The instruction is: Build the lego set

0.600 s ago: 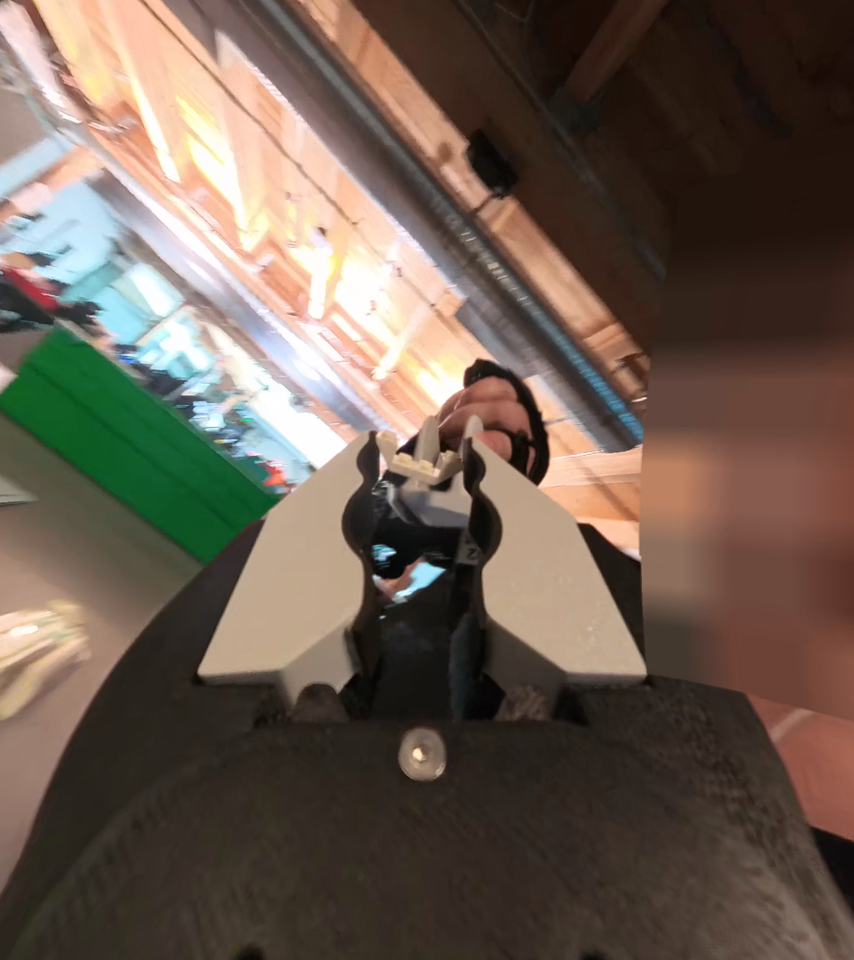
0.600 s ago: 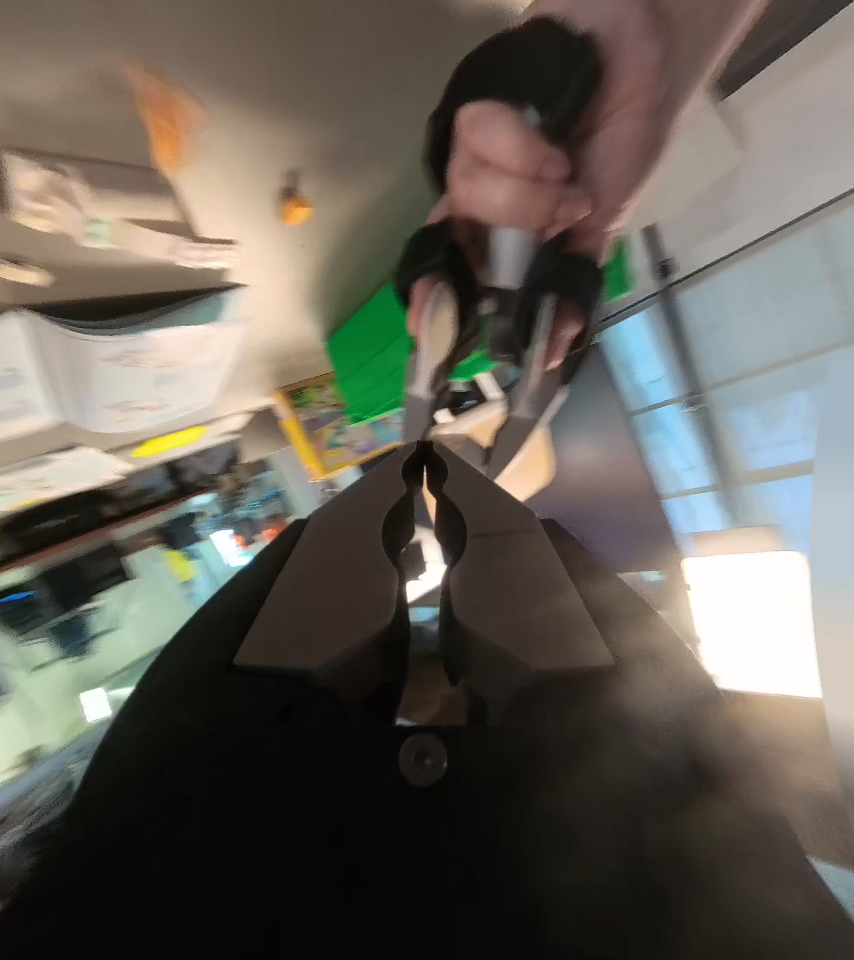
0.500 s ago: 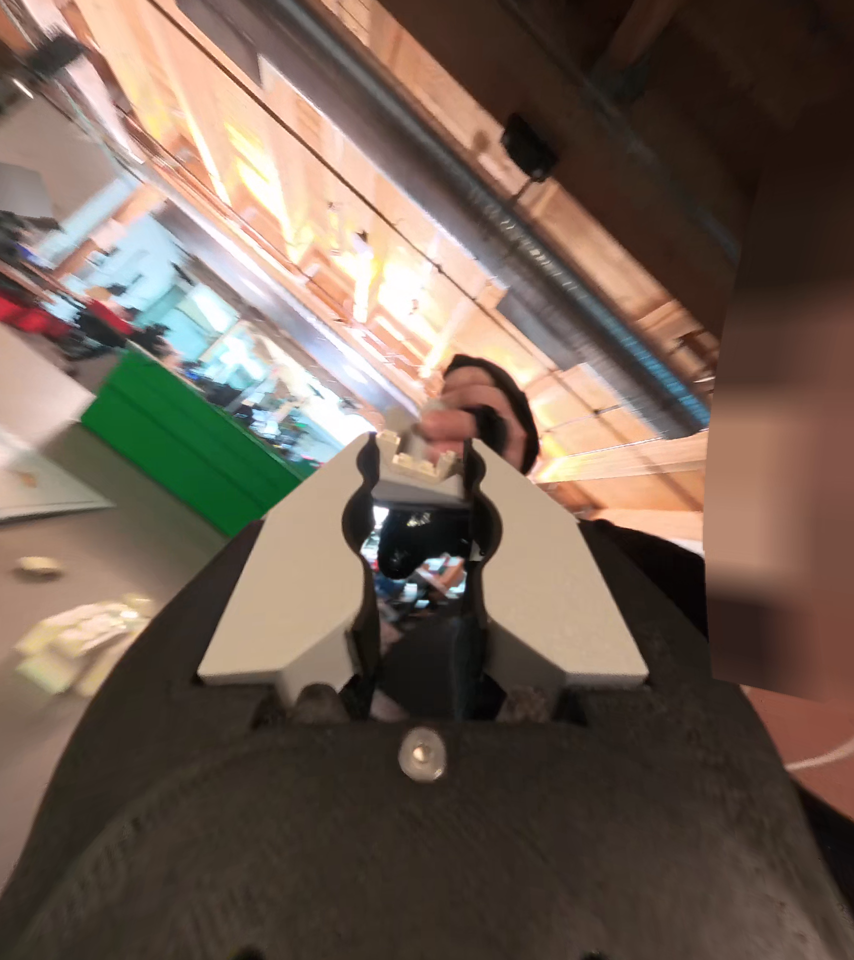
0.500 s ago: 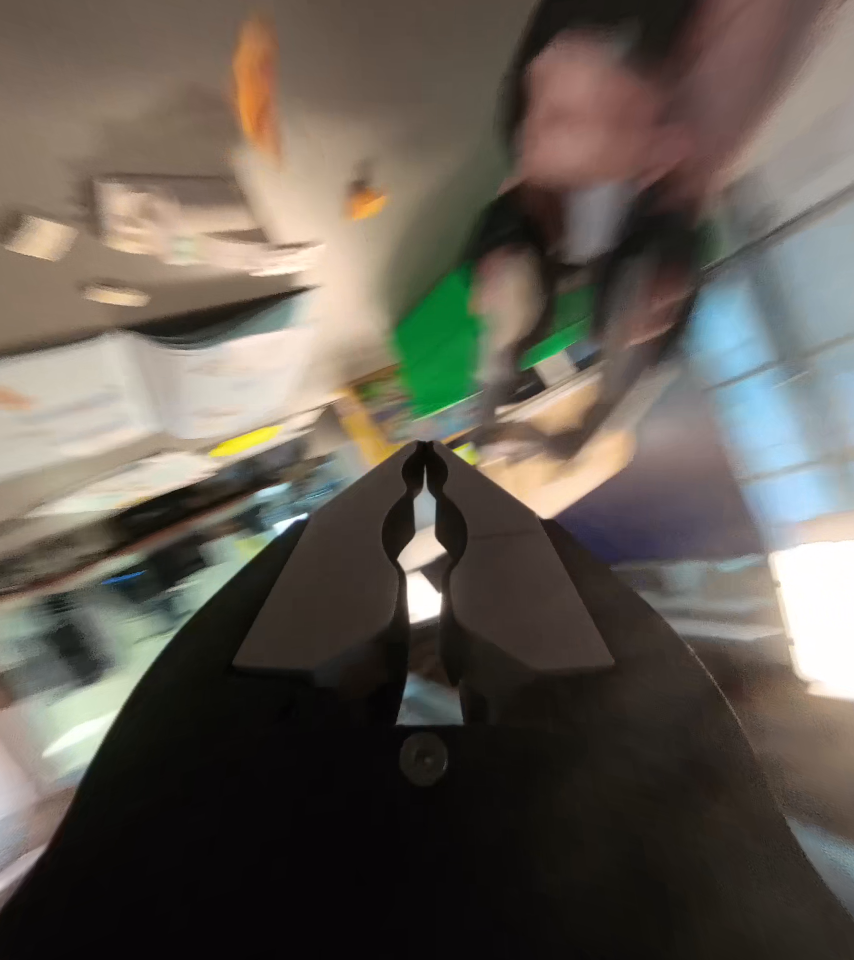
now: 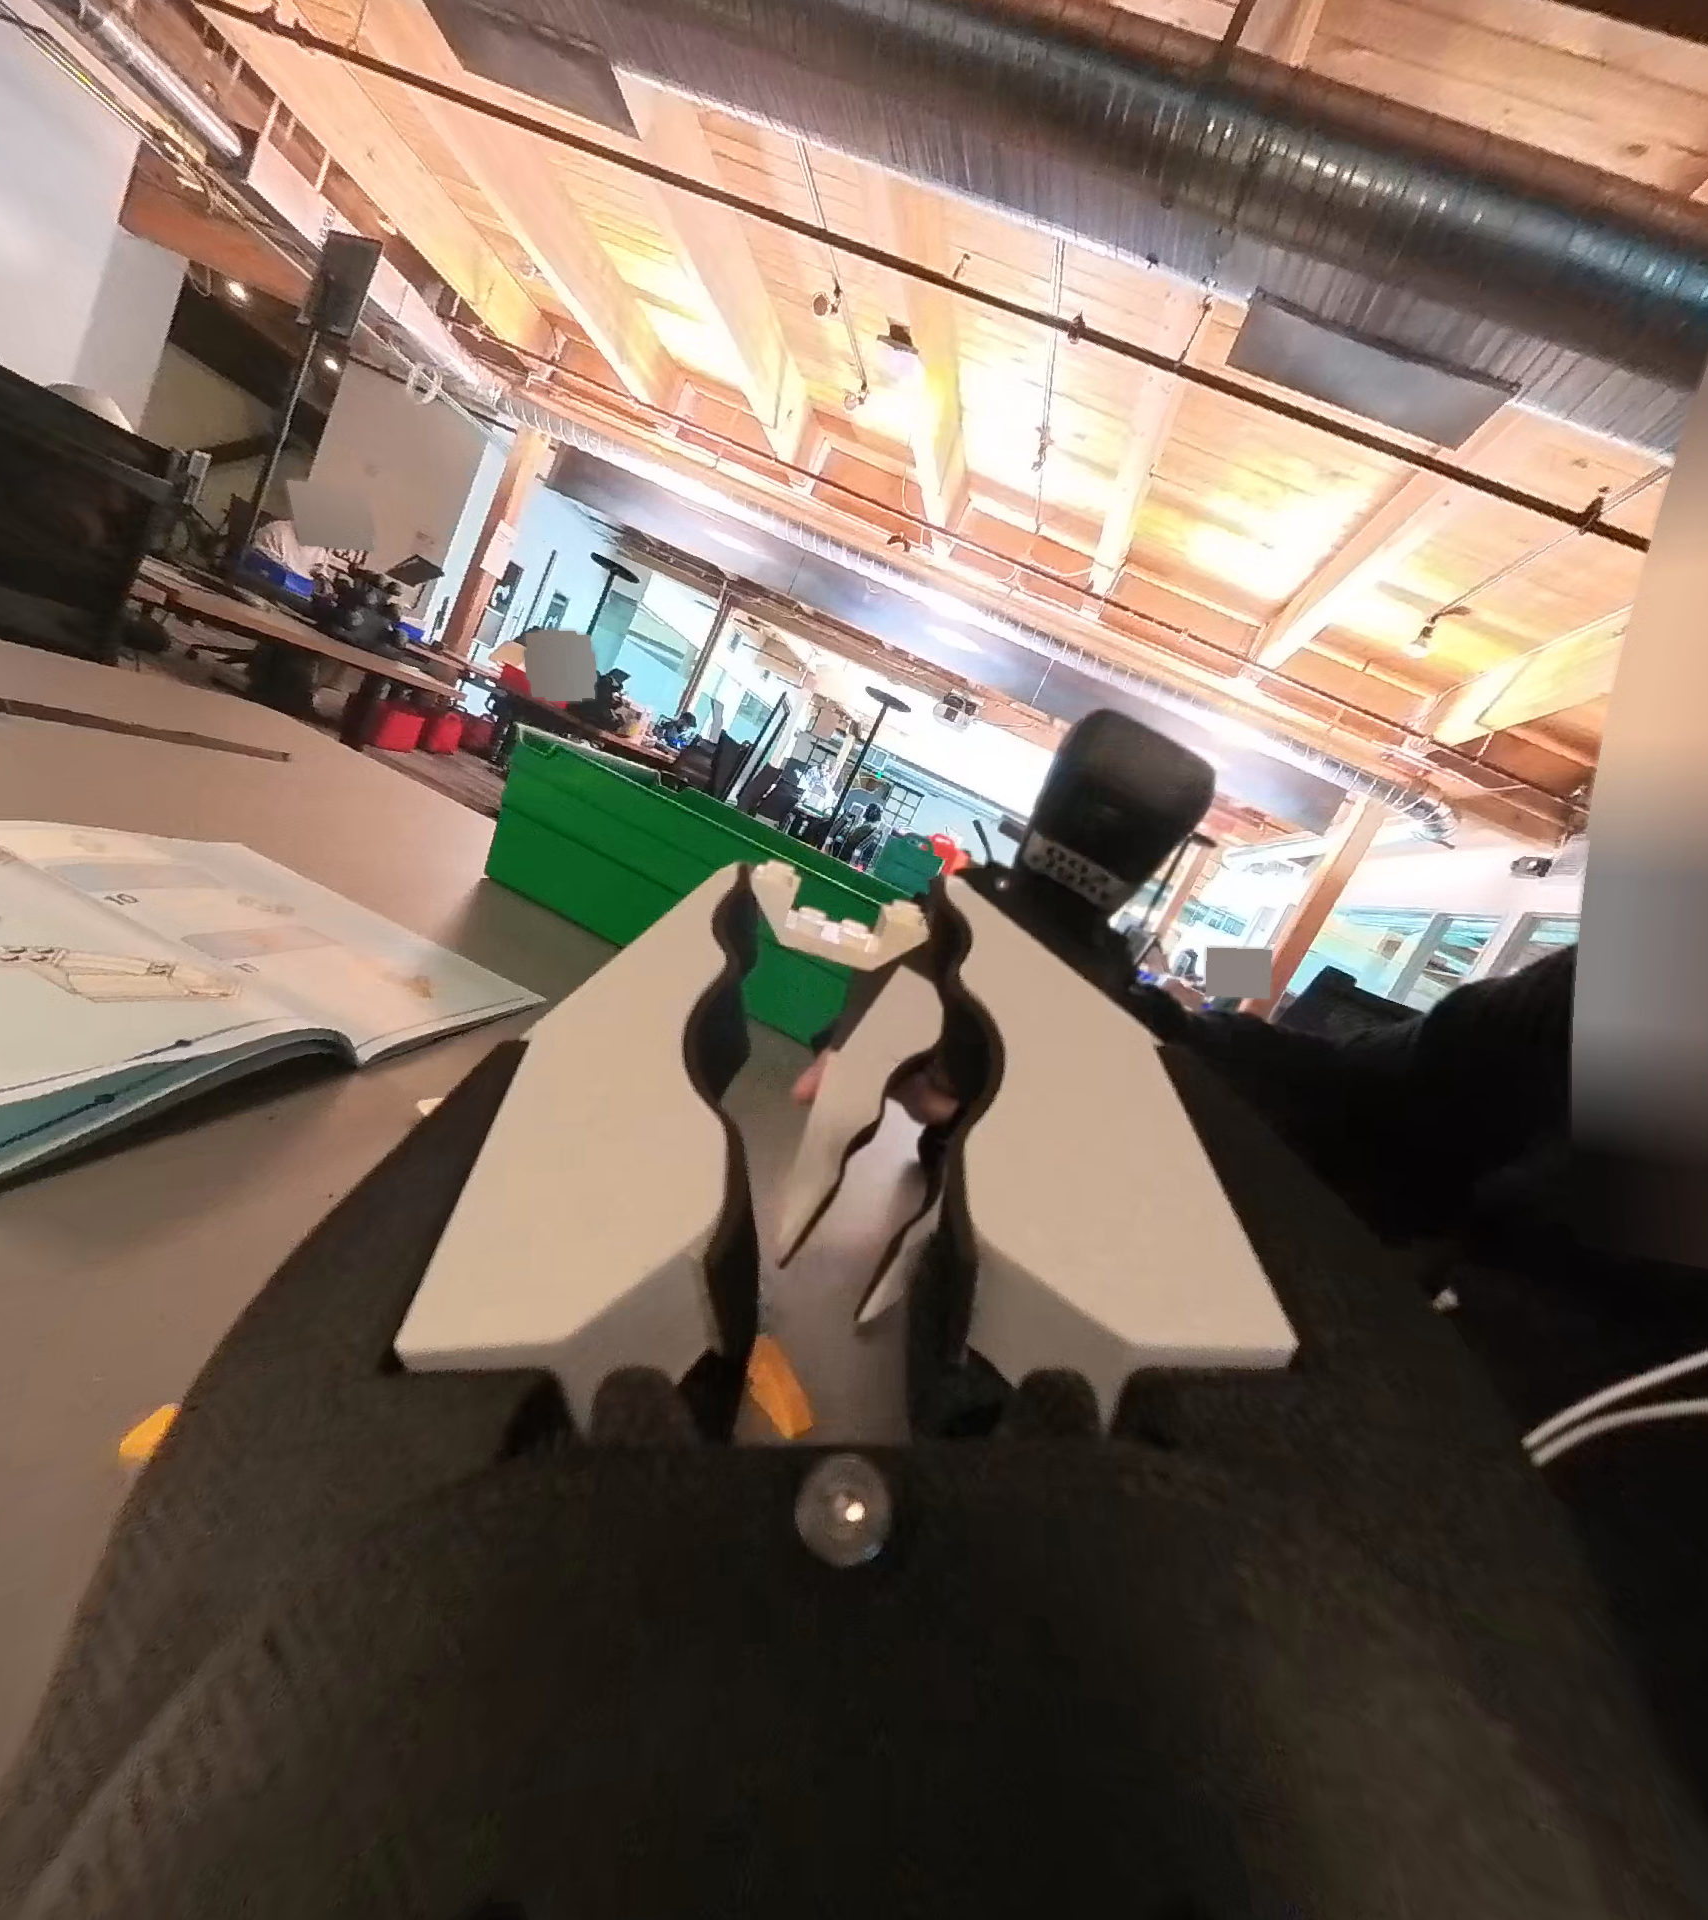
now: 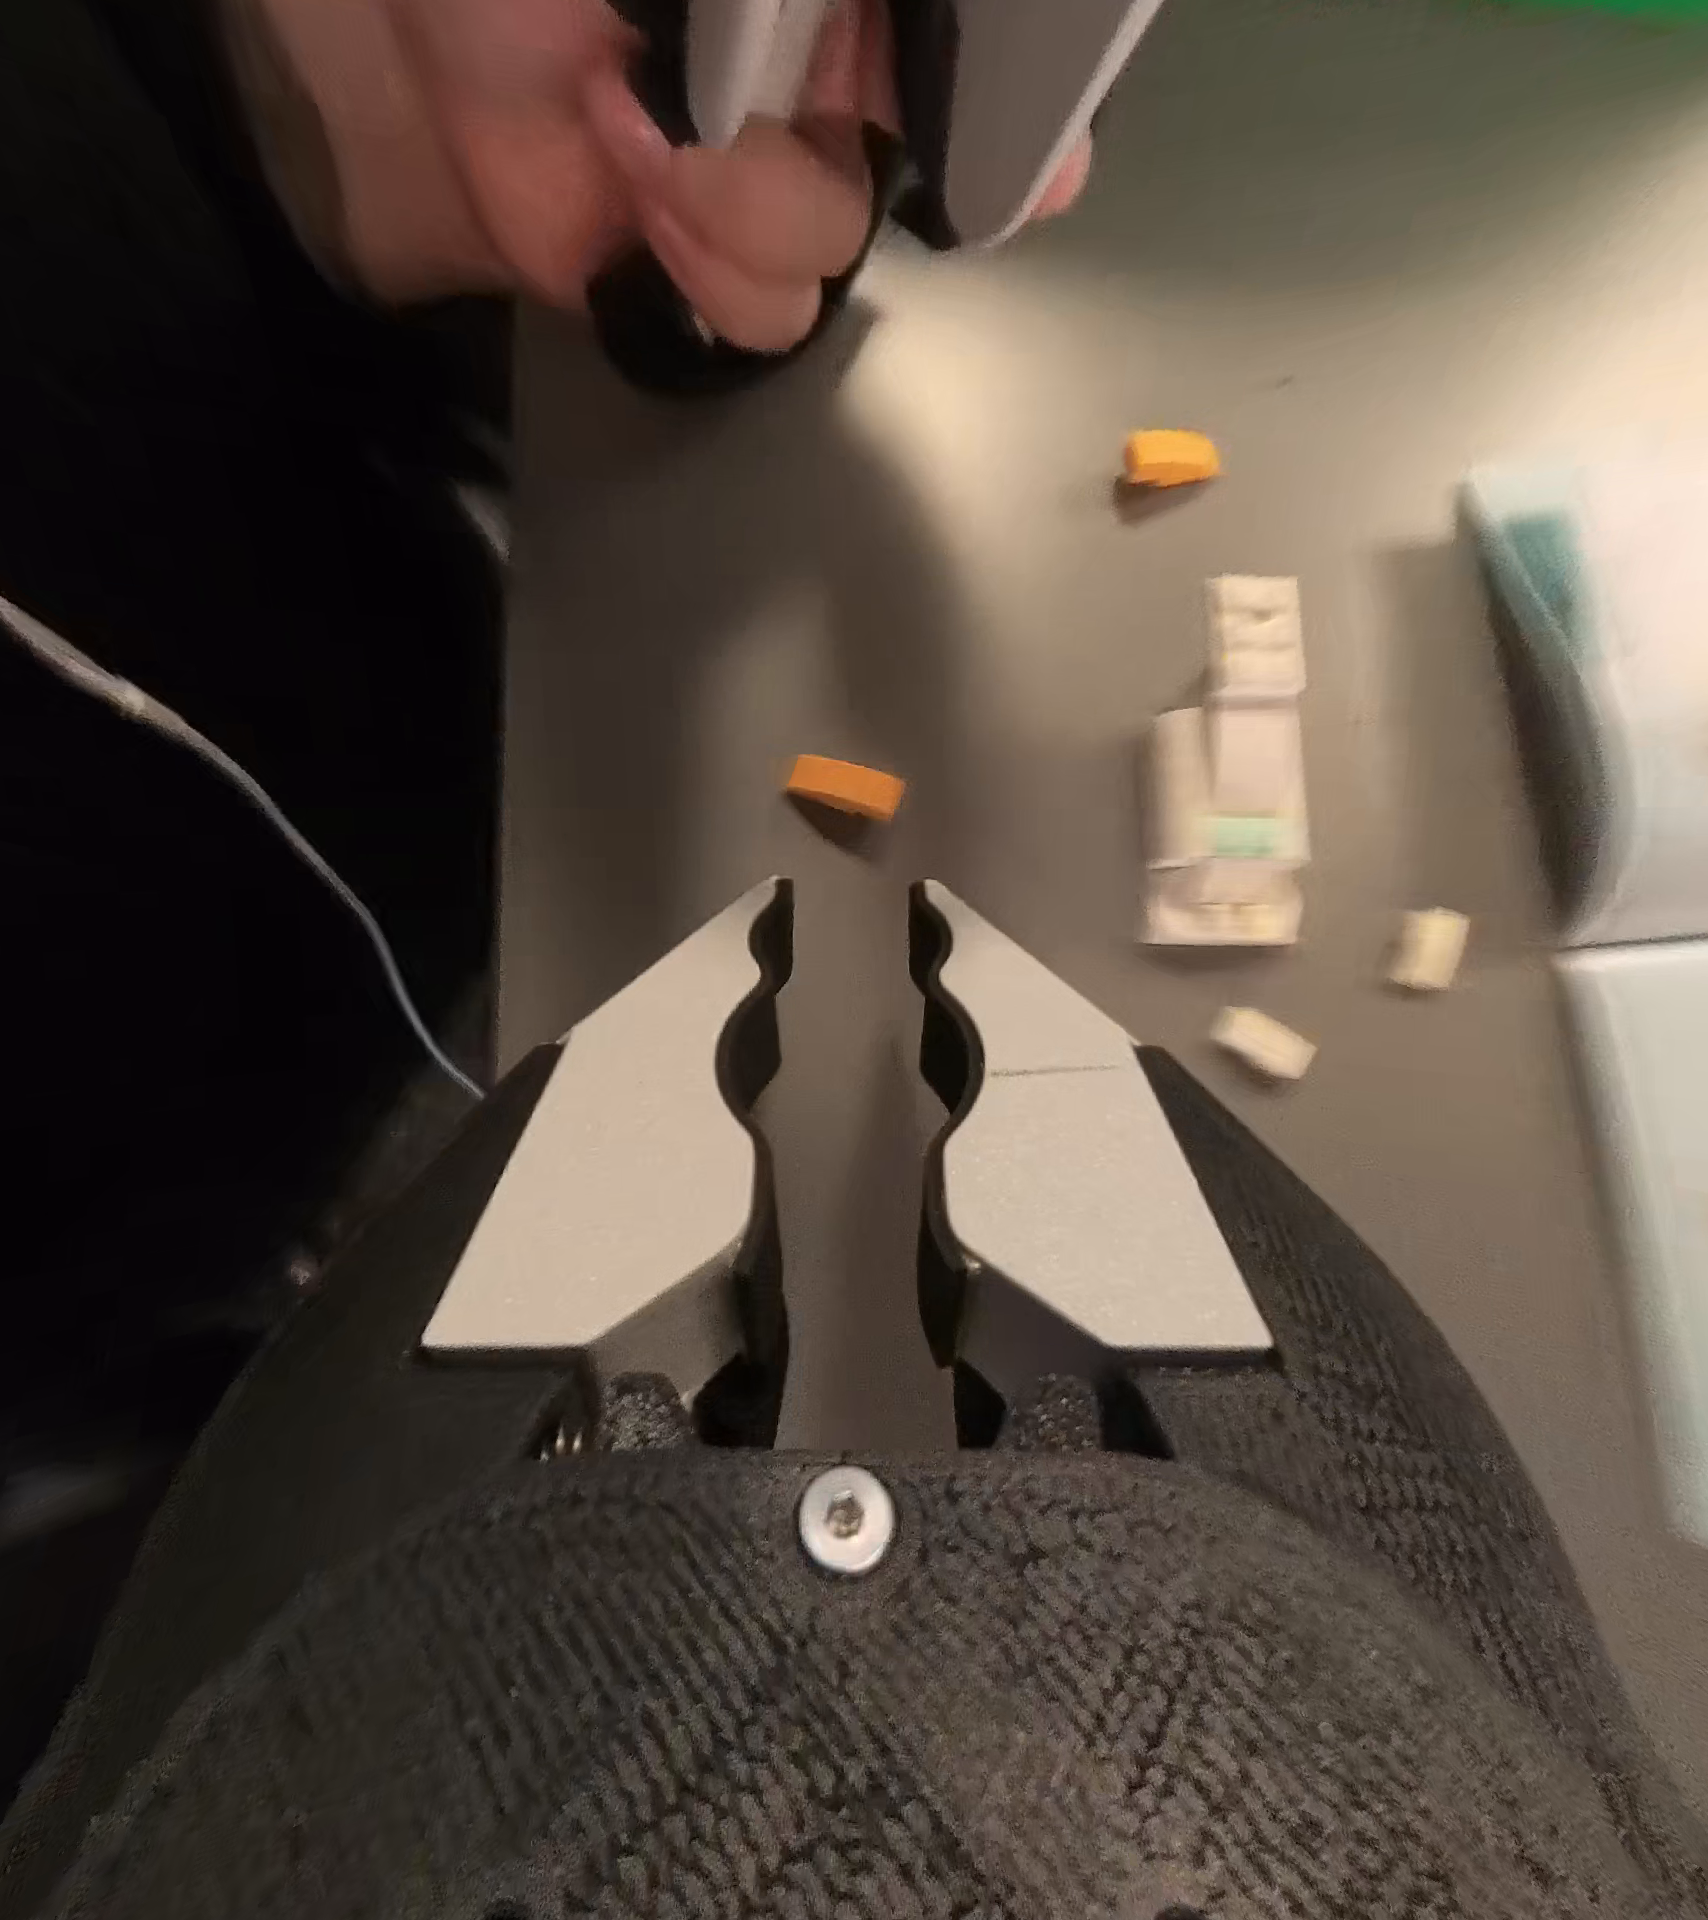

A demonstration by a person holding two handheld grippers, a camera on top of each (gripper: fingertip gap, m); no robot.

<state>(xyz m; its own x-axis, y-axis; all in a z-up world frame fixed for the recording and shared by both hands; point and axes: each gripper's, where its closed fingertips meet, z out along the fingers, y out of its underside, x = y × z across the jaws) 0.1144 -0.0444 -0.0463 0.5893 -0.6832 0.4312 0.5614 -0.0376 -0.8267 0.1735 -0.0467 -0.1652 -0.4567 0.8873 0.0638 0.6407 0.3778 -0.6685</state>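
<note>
My left gripper (image 5: 837,914) is shut on a small white studded Lego piece (image 5: 834,928), held at its tips above the grey table (image 5: 102,1330). My right gripper (image 6: 851,902) is open and empty, pointing down at the table (image 6: 1037,312). An orange Lego piece (image 6: 845,787) lies just ahead of its tips. A second orange piece (image 6: 1170,457) lies farther off. A white Lego assembly (image 6: 1224,769) lies to the right, with two small white pieces (image 6: 1426,945) (image 6: 1260,1039) near it. The right gripper's fingers (image 5: 829,1153) show below, between the left gripper's fingers.
An open instruction booklet (image 5: 154,987) lies on the left; in the right wrist view it is at the right edge (image 6: 1660,675). A green bin (image 5: 621,852) stands behind it. A hand (image 6: 673,177) holding the left gripper is at the top. Orange pieces (image 5: 777,1392) (image 5: 149,1434) lie under the left gripper.
Both views have swung down from the ceiling toward the table. The right gripper has opened and moved away from the left gripper, down over the loose pieces. The left gripper still holds the white piece.
</note>
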